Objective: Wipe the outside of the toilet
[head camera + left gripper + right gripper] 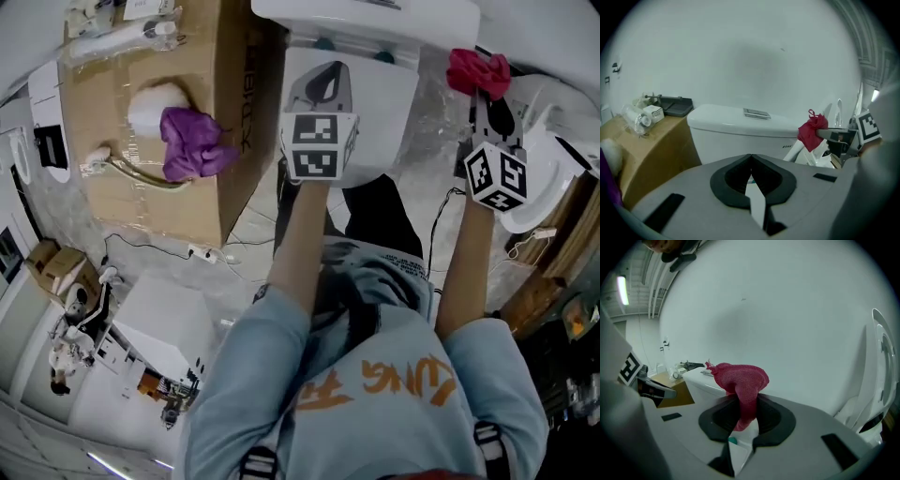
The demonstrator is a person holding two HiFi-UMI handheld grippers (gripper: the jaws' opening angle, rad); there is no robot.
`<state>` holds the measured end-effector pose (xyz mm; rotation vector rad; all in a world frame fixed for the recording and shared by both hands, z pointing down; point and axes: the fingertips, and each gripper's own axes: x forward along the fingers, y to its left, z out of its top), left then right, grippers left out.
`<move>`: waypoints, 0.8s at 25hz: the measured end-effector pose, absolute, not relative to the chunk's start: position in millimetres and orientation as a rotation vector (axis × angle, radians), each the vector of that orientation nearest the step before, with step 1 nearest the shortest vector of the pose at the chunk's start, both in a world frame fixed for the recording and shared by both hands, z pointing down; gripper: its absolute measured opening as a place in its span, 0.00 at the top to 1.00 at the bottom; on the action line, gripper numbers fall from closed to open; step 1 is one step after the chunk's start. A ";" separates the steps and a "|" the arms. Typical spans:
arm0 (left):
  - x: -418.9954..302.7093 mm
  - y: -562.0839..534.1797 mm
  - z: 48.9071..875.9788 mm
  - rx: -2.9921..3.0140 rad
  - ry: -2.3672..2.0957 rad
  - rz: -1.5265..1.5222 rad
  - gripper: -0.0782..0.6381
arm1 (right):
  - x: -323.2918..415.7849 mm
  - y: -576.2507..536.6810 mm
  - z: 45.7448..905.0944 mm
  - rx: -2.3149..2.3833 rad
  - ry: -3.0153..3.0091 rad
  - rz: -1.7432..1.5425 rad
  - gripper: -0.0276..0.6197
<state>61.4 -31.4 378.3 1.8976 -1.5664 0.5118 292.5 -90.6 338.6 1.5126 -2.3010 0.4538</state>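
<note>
The white toilet (386,98) stands in front of me with its lid down and its tank (740,133) against the wall. My left gripper (325,75) hovers over the lid's left side, shut with nothing in it; its jaws meet at the tips (750,158). My right gripper (484,94) is held off the toilet's right side, shut on a bunched red cloth (478,70). The red cloth (740,380) stands up from between the jaws of the right gripper (744,404). In the left gripper view the red cloth (812,131) shows beside the tank, apart from it.
A cardboard box (141,178) stands left of the toilet with a purple cloth (192,142) and a white wad (156,103) on top. Wrapped bottles (642,117) and a dark tray (675,104) lie at its back. Another white toilet seat (553,159) stands at the right.
</note>
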 end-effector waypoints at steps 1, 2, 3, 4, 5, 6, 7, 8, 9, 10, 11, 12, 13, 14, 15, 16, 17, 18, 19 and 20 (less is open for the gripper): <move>55.7 -28.7 380.2 1.886 -1.582 0.495 0.85 | 287.6 -85.9 336.0 1.497 -2.315 0.440 0.81; 49.3 -26.0 382.3 1.873 -1.598 0.479 0.85 | 279.9 -81.3 334.2 1.475 -2.332 0.427 0.81; 42.6 -23.2 384.4 1.863 -1.614 0.463 0.86 | 269.6 -76.3 333.1 1.447 -2.352 0.416 0.81; 35.5 -20.6 386.4 1.853 -1.630 0.447 0.85 | 257.2 -70.9 332.7 1.412 -2.376 0.404 0.81; 28.0 -18.1 388.5 1.846 -1.646 0.431 0.85 | 242.9 -65.4 333.1 1.371 -2.401 0.390 0.81; 20.4 -16.0 391.0 1.840 -1.660 0.416 0.85 | 227.4 -60.0 334.2 1.327 -2.426 0.373 0.81; 12.8 -14.0 393.9 1.835 -1.673 0.403 0.85 | 211.3 -55.1 336.0 1.281 -2.451 0.354 0.81; 5.4 -12.1 397.2 1.829 -1.687 0.389 0.85 | 195.1 -51.0 338.3 1.235 -2.478 0.335 0.81; -1.6 -10.2 400.9 1.820 -1.702 0.374 0.85 | 179.5 -47.9 340.8 1.188 -2.506 0.317 0.81; -8.0 -8.2 405.1 1.811 -1.718 0.359 0.85 | 165.0 -45.3 343.6 1.144 -2.534 0.302 0.81; -13.9 -5.5 409.9 1.801 -1.731 0.347 0.85 | 151.7 -42.4 346.7 1.106 -2.558 0.293 0.81; -19.5 -1.9 415.1 1.793 -1.740 0.340 0.86 | 139.3 -38.5 350.2 1.074 -2.576 0.291 0.81; -25.0 2.1 420.5 1.788 -1.746 0.335 0.85 | 127.2 -33.9 354.3 1.047 -2.591 0.292 0.81; -30.4 5.7 425.7 1.788 -1.753 0.330 0.85 | 115.2 -29.3 358.8 1.020 -2.604 0.294 0.81; -35.4 8.3 430.4 1.788 -1.760 0.323 0.85 | 103.5 -25.7 363.5 0.992 -2.616 0.295 0.81; -39.6 9.8 434.4 1.788 -1.766 0.316 0.86 | 92.6 -23.1 367.9 0.964 -2.629 0.295 0.81; -42.7 10.2 437.3 1.788 -1.774 0.310 0.85 | 83.0 -21.6 371.7 0.936 -2.641 0.295 0.81; -44.6 9.5 438.5 1.789 -1.783 0.302 0.85 | 74.7 -20.8 374.7 0.908 -2.652 0.294 0.81; -45.7 7.9 438.1 1.791 -1.792 0.294 0.85 | 67.5 -20.6 376.8 0.881 -2.662 0.292 0.81; -46.6 5.9 436.7 1.794 -1.802 0.286 0.86 | 60.7 -20.6 378.1 0.856 -2.671 0.290 0.81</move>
